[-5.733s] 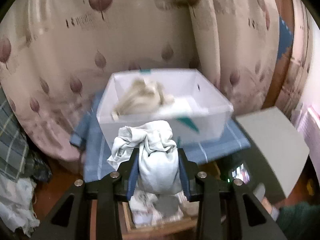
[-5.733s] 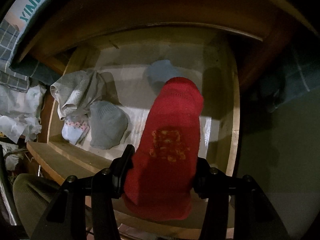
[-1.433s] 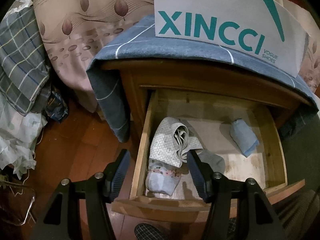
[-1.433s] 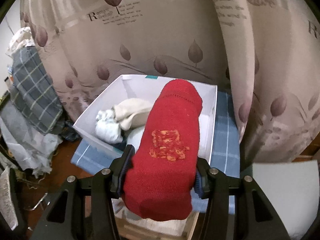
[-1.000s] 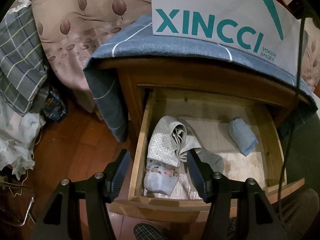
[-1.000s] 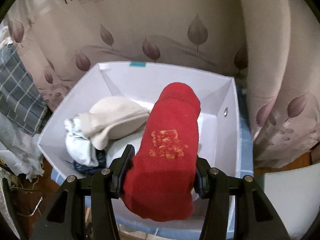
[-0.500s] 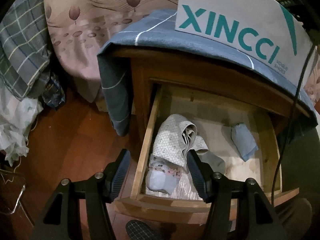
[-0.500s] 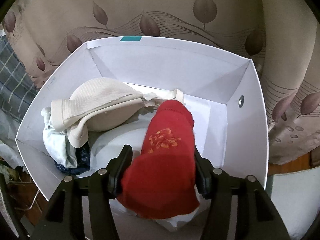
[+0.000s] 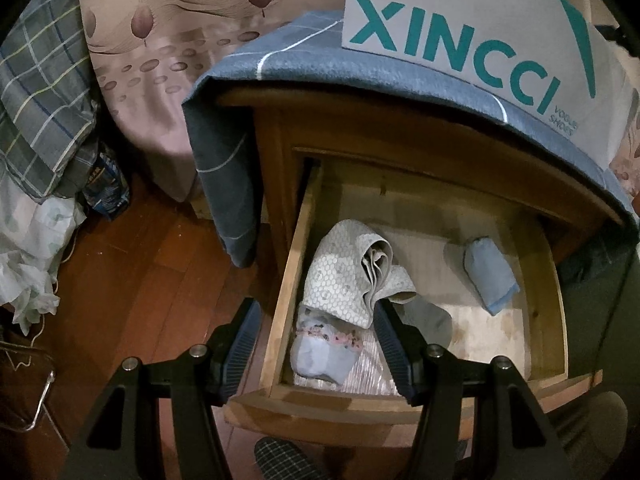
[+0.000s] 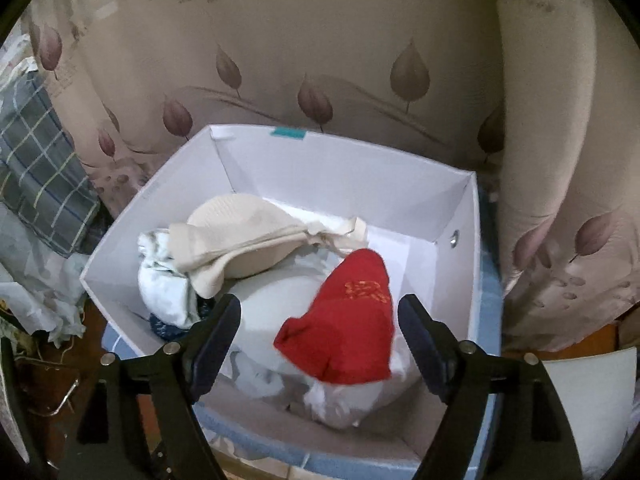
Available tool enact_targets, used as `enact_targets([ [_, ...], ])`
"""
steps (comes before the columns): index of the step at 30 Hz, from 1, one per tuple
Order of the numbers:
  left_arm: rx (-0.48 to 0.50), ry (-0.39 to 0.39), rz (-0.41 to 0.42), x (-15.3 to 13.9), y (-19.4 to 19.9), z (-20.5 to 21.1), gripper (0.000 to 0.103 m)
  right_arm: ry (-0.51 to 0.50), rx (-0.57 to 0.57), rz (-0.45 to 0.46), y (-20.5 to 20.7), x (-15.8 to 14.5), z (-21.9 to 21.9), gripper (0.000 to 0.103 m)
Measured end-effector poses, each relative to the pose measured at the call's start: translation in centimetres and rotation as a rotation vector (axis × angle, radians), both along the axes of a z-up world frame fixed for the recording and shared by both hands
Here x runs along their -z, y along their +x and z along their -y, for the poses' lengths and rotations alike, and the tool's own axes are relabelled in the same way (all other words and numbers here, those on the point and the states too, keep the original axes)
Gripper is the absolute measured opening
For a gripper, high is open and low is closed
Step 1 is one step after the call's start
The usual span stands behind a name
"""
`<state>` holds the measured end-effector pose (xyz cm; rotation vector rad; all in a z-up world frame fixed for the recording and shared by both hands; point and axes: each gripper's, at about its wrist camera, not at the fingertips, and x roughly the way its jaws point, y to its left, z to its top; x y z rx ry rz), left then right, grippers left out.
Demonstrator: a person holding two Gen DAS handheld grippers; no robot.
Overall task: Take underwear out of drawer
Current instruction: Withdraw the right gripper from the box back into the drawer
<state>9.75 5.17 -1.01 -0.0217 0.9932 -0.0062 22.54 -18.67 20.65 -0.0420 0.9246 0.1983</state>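
Observation:
In the left wrist view the wooden drawer [image 9: 298, 240] stands pulled out. It holds a rolled honeycomb-patterned garment [image 9: 344, 280], a pale blue piece with a floral band [image 9: 324, 354], a grey piece [image 9: 430, 316] and a folded light blue piece [image 9: 490, 278]. My left gripper [image 9: 316, 340] hovers open above the drawer's left front corner, holding nothing. In the right wrist view the red underwear [image 10: 348, 328] lies on the pile inside the white box [image 10: 476, 240]. My right gripper [image 10: 320, 336] is above it with jaws opening, pads clear of the cloth.
The white box [image 9: 460, 36] sits on a blue-grey cloth [image 9: 288, 60] over the cabinet. A cream garment [image 10: 240, 232] and pale clothes fill the box. Leaf-print curtain [image 10: 360, 60] hangs behind. Plaid fabric [image 9: 36, 92] and clutter lie on the floor at left.
My right gripper's jaws spread and let go of the red underwear, which dropped onto the pile in the box; the gripper then rose a little. The left gripper stayed open over the drawer.

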Motion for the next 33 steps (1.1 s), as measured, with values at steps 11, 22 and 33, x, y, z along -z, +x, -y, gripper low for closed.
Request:
enact_targets([
  [11,-0.003,-0.003,-0.008,0.2,0.0,-0.1,0.060,-0.031,-0.147,-0.021,-9.6,-0.1,-1.2,0.079],
  [22,-0.024,-0.035,-0.012,0.1,0.0,-0.8,0.060,-0.131,-0.313,-0.228,-14.9,12.1,-3.1,0.069],
  [33,-0.047,-0.089,-0.029,0.2,0.3,-1.7,0.060,-0.312,-0.406,-0.319,-11.0,24.3,-3.7,0.059],
])
